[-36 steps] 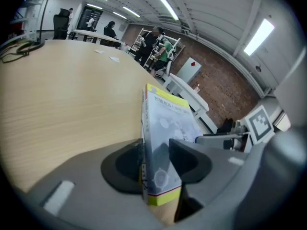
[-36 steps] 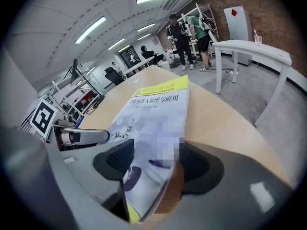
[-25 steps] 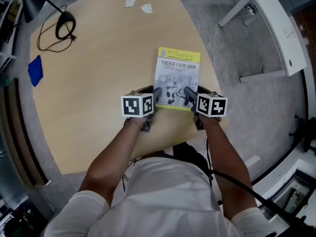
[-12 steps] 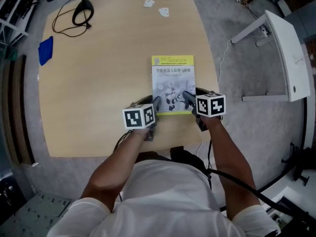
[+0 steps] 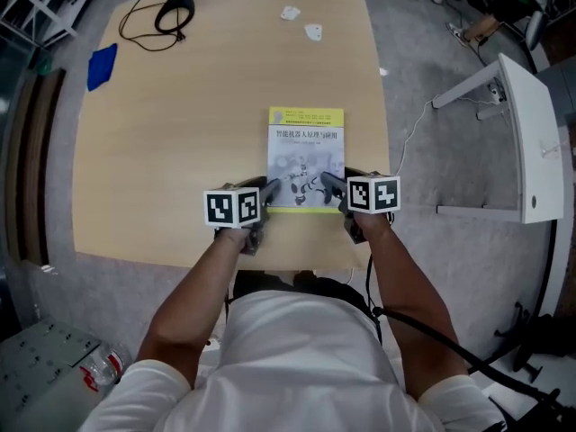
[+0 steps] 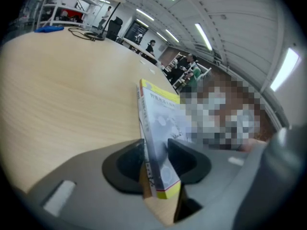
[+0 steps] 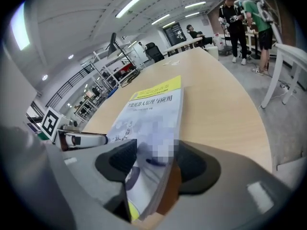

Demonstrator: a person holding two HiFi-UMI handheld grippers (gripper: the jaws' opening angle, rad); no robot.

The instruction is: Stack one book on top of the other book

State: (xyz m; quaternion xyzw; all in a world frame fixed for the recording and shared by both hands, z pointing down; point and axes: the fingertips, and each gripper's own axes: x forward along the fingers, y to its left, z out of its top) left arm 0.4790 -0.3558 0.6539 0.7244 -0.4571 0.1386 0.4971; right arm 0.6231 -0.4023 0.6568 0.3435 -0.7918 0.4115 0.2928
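- A pale wooden counter (image 5: 180, 151) stands on grey carpet (image 5: 423, 70), with a white table (image 5: 526, 142) off to its right.
- At the far end of the counter lie a black cable (image 5: 162, 21), a blue cloth (image 5: 102, 67) and two small white scraps (image 5: 289, 13).
- The book (image 5: 306, 151), with a grey cover and a yellow band at its far end, lies near the counter's near edge, right of the middle.
- I cannot tell whether a second book lies beneath it.
- The left tongs (image 6: 154, 150) are clamped on the book's near left corner, with a pad against each face. Their jaws have just been opening a little.
- The right tongs (image 7: 156, 158) grip the near right corner, and the book fills the gap between the pads. Their jaws have just been opening too.
- Each marker cube (image 5: 231, 208) sits just behind its tongs, facing up.
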